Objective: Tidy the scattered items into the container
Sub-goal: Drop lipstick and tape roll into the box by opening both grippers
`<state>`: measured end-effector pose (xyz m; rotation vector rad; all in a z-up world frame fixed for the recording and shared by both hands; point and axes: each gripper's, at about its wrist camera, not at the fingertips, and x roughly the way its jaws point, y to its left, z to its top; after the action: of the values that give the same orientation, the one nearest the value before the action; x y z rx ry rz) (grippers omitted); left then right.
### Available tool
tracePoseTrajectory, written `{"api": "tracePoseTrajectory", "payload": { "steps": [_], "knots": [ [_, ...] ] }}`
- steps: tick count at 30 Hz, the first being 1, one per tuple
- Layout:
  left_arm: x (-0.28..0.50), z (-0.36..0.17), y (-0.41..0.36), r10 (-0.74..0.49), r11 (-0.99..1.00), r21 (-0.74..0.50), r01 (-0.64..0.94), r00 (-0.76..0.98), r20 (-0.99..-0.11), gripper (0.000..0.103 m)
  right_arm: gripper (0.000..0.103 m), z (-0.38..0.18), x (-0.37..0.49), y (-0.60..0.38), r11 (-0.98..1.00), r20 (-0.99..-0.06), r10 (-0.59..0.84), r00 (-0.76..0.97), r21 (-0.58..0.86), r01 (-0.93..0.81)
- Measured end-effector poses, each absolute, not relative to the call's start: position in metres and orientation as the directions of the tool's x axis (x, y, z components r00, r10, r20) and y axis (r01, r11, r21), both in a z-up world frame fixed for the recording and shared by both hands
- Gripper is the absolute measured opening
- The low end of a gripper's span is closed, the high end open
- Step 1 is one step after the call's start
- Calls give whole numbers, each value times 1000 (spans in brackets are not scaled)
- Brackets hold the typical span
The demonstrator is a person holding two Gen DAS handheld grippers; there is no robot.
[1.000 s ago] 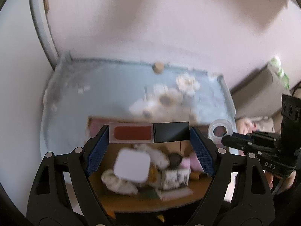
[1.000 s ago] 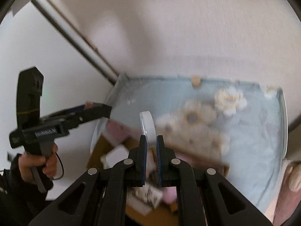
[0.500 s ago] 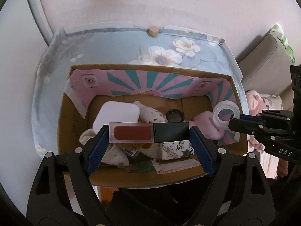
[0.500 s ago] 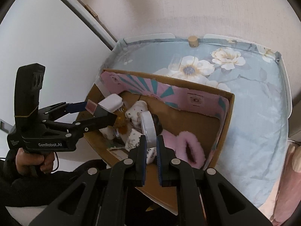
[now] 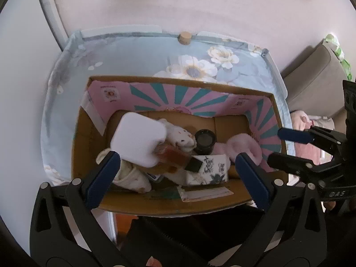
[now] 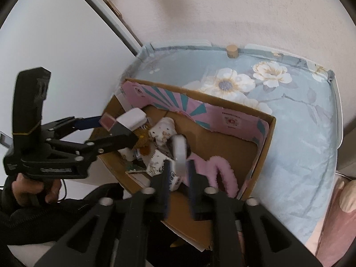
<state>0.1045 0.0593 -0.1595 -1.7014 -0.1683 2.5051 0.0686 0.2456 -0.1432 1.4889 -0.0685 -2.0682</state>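
My left gripper (image 5: 175,162) hangs over the cardboard box (image 5: 178,81), its jaws opening wide. The red lip gloss tube (image 5: 175,158) with a black cap lies blurred and tilted below the pads, free of them, above the things in the box. In the right wrist view the same tube (image 6: 110,122) shows between the left gripper's (image 6: 114,130) fingers. My right gripper (image 6: 179,166) is opening too. The white tape ring (image 6: 179,153) is blurred between its fingers, and the pads stand clear of it. The right gripper (image 5: 287,149) also shows at the box's right wall.
In the box lie a white square pad (image 5: 140,140), a plush toy (image 5: 180,135), a black jar (image 5: 204,141), a pink fluffy item (image 5: 244,144) and a patterned carton (image 5: 211,169). A blue floral cloth (image 5: 138,51) covers the table, with a cork (image 5: 184,37) at its far edge. A grey seat (image 5: 316,75) is right.
Both grippers came down over the box, then both sets of jaws opened. The tube left the left pads and tipped into the box. The ring came loose between the right fingers.
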Motion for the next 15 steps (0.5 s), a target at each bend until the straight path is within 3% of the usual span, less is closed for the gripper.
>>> {"api": "tracePoseTrajectory", "payload": {
  "steps": [2, 15],
  "knots": [
    [105, -156, 58, 142, -990, -140, -33, -374, -917, 103, 66, -141, 68, 250, -832, -846, -487, -217, 373, 411],
    [92, -128, 44, 135, -991, -118, -67, -425, -895, 103, 66, -107, 71, 265, -836, -786, -508, -353, 351, 422]
  ]
}}
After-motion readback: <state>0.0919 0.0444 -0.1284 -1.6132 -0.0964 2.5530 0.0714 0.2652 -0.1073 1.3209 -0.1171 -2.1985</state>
